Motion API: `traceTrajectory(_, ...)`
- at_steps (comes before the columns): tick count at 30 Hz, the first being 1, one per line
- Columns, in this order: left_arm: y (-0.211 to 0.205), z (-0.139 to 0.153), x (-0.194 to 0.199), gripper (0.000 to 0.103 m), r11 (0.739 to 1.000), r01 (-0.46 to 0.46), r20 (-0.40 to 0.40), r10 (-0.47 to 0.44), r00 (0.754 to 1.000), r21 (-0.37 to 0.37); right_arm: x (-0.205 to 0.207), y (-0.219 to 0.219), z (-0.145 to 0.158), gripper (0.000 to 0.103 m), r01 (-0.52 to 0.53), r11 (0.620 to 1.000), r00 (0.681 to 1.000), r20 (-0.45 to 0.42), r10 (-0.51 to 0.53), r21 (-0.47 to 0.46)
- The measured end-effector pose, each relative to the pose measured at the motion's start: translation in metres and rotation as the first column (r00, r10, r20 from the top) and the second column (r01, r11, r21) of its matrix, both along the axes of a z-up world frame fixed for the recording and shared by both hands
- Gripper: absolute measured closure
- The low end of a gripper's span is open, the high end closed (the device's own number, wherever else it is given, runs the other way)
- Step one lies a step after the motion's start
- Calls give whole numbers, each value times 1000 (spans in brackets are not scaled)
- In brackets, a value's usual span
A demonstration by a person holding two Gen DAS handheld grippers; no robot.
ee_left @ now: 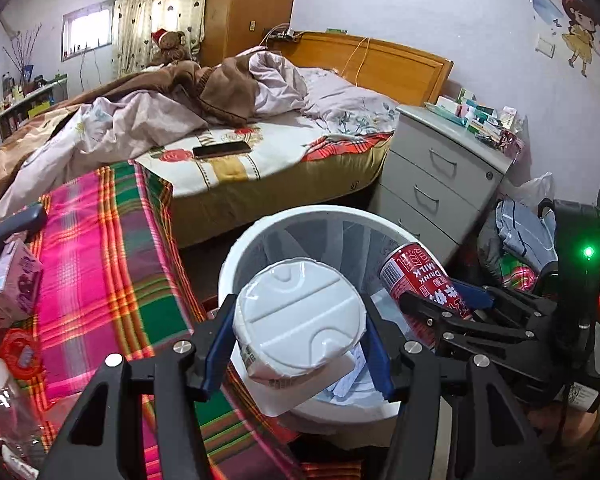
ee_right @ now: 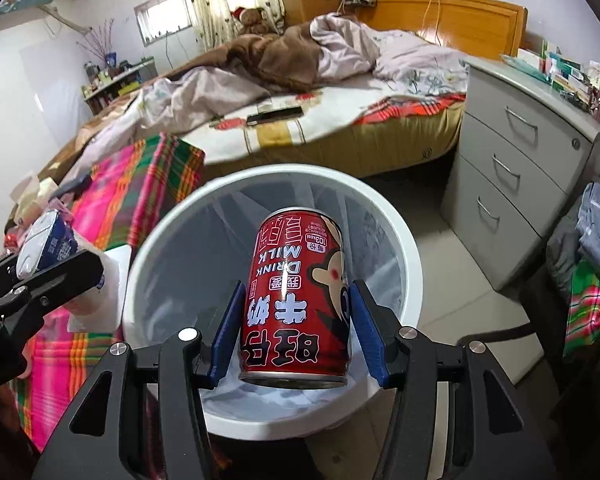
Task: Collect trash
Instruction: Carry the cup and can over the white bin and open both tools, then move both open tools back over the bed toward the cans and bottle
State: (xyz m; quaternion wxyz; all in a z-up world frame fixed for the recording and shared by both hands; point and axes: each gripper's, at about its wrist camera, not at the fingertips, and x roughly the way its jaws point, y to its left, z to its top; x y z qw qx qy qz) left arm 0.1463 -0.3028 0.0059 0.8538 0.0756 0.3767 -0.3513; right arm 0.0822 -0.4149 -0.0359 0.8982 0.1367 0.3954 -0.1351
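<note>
My left gripper (ee_left: 298,354) is shut on a white plastic cup (ee_left: 298,320) with a sealed foil lid, held over the near rim of the white trash bin (ee_left: 260,224). My right gripper (ee_right: 296,334) is shut on a red milk drink can (ee_right: 296,296), upside down, over the open mouth of the trash bin (ee_right: 408,240). The bin has a pale liner and some paper at its bottom. The red can (ee_left: 420,276) and the right gripper (ee_left: 452,312) show at the right of the left wrist view. At the left edge of the right wrist view, the left gripper (ee_right: 40,280) holds the cup (ee_right: 48,246).
A table under a pink and green plaid cloth (ee_left: 112,264) stands left of the bin, with a pink carton (ee_left: 12,280), a clear bottle (ee_left: 4,404) and wrappers. A bed (ee_left: 260,160) with a phone (ee_left: 220,149) lies behind. A grey drawer unit (ee_right: 512,168) stands right of the bin.
</note>
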Motion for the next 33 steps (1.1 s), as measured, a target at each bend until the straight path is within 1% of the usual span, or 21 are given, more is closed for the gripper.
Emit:
traceTrajectory(2,-3,-4,1,43,1000,5,-13,-5,1000,-7,0,-3,-2,48,0,1000,1000,-8,0,3)
traceTrajectory(5,-6,-7,2,33,1000,9,-18,-9,1000,-8,-1,-6,-4,48,0,1000,1000,-10,0,1)
traceTrajectory(7,-7,-8,2,32,1000,9,-21,-9,1000,-3,-2,-8,-3,47,13,1000,1000,2,-13,-10)
traceTrajectory(9,-6,-9,3,31,1000,2,-24,-2,1000,-4,-4,-9,-2,44,19,1000,1000,5,-19,-9)
traceTrajectory(18,17,-1,2,30,998,-44,-19,44,999,-33,-7,-4,4,44,21,1000,999,30,-21,4)
traceTrajectory(25,42,7,-3,30,996,-82,-4,82,997,-46,-8,10,15,44,13,1000,998,69,-13,2)
traceTrajectory(29,58,13,-6,30,992,-109,2,110,994,-62,-7,23,20,44,3,1000,997,79,-1,-23)
traceTrajectory(33,77,21,-10,30,987,-139,27,141,990,-78,-7,34,26,44,-20,999,995,100,23,-26)
